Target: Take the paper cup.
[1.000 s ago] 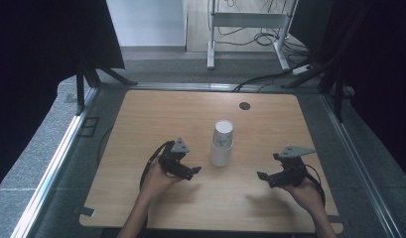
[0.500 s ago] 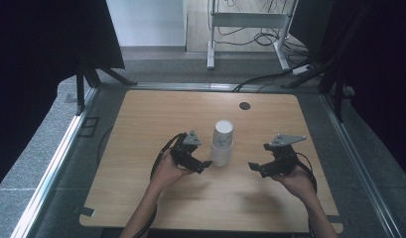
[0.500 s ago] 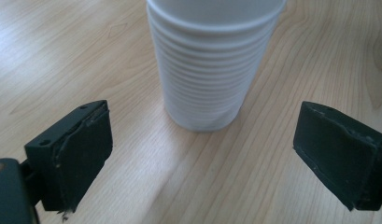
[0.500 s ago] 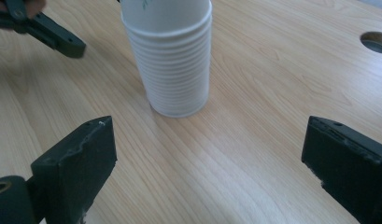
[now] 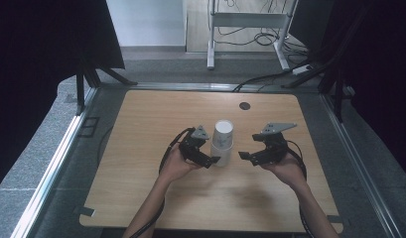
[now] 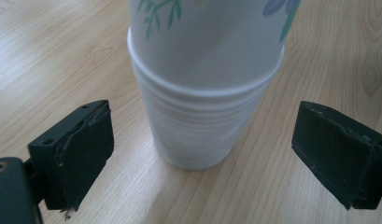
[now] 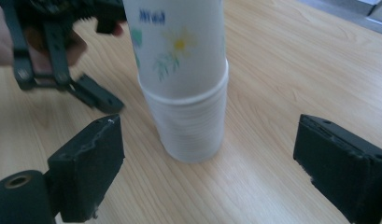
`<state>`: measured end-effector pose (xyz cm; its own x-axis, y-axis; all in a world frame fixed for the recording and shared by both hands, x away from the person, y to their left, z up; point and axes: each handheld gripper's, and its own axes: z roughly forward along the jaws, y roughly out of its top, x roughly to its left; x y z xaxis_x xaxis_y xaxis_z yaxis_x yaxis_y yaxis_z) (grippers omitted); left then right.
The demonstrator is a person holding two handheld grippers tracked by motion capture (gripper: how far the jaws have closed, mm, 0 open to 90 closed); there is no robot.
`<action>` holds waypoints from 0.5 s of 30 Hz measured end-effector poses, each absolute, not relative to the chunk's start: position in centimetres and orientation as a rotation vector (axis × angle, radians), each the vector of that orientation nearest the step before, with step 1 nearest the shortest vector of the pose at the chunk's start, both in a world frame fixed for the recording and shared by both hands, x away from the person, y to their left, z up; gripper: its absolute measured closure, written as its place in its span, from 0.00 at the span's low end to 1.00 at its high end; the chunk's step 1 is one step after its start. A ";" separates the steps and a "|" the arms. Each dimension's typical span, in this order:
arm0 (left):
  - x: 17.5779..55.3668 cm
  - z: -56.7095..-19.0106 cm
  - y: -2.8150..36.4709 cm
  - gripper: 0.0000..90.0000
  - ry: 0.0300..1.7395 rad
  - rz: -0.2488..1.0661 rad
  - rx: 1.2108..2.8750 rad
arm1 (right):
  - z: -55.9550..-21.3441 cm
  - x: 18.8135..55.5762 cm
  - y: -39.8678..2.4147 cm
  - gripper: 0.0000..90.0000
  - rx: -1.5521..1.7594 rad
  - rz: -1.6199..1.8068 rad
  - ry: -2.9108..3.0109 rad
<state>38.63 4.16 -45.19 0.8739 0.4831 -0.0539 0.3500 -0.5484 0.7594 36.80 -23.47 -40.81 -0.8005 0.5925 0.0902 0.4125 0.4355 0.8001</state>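
In the high view a cup stack (image 5: 222, 143) stands upright just below the centre of the frame on the wooden worktop (image 5: 141, 119), a printed cup seated mouth-down over a plain ribbed one. The left gripper (image 5: 212, 159) sits at the stack's left foot and the right gripper (image 5: 244, 155) faces it from the right, a little apart. Approaching from opposite sides probably lets one steady the lower cup while the other takes the upper. In the left gripper view the stack (image 6: 205, 84) fills the centre, the printed cup's rim resting on the ribbed wall below; this gripper (image 6: 202, 154) is released, its jaws wide on either side of the lower cup with clear gaps, placed low, likely to pin the base. In the right gripper view the stack (image 7: 181, 84) stands centre-left, slightly blurred, with the left gripper (image 7: 93, 95) at upper left behind it. The right gripper (image 7: 207, 161) is released too: its jaws have just been closing, with the stack ahead of them rather than between, the pads touching nothing.
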 end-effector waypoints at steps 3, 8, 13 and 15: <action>38.8 -45.2 3.7 0.06 0.591 0.209 2.208 | -40.4 37.3 -22.9 0.11 0.874 1.309 2.485; 39.1 -45.1 3.3 0.07 0.584 0.209 2.211 | -39.8 38.0 -21.8 0.13 0.848 1.304 2.497; 39.3 -45.0 3.1 0.08 0.577 0.203 2.203 | -39.5 38.6 -20.7 0.14 0.825 1.294 2.513; 39.4 -45.0 3.0 0.09 0.578 0.201 2.199 | -39.4 38.7 -20.5 0.14 0.823 1.291 2.514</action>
